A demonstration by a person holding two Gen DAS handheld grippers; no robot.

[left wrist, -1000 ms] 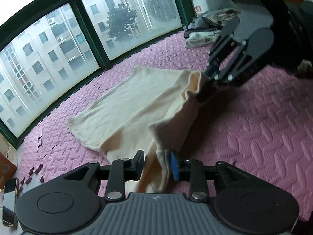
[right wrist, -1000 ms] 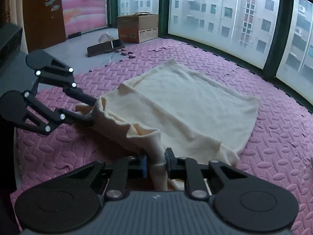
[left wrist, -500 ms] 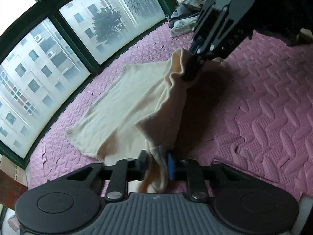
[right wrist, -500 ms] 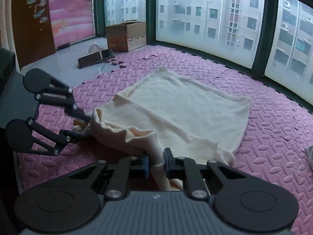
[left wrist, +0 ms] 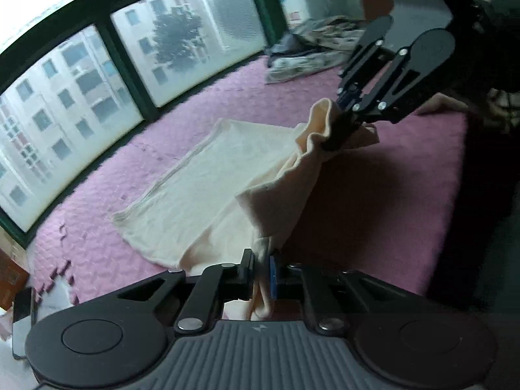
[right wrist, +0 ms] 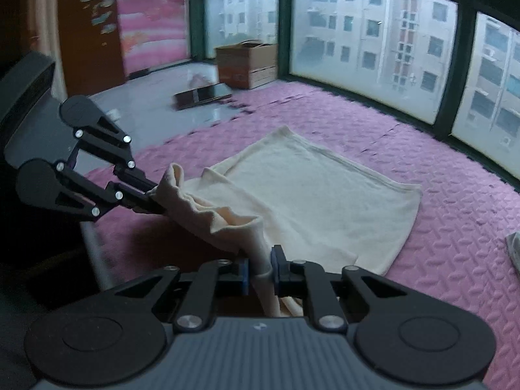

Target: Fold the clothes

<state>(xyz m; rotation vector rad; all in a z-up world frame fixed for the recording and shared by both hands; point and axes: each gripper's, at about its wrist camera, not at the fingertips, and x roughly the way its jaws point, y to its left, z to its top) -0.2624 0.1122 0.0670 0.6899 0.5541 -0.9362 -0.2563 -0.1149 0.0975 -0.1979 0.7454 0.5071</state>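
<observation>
Left wrist view: my left claw (left wrist: pixel 261 271) has just squeezed shut on a corner of the cream cloth (left wrist: pixel 208 195). My right claw (right wrist: pixel 260 271) pinches the other near corner. Both corners are higher now, so the fold can start. The far half lies on the pink mat (right wrist: pixel 438 195). Only the right view shows a cardboard box (right wrist: pixel 247 63); only the left shows a clothes pile (left wrist: pixel 312 48).

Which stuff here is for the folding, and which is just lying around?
For the folding:
- cream garment, near edge lifted off the pink mat
- left gripper, shut on that edge
- right gripper, shut on it too

Just lying around:
- cardboard box
- heap of clothes
- dark flat board
</observation>
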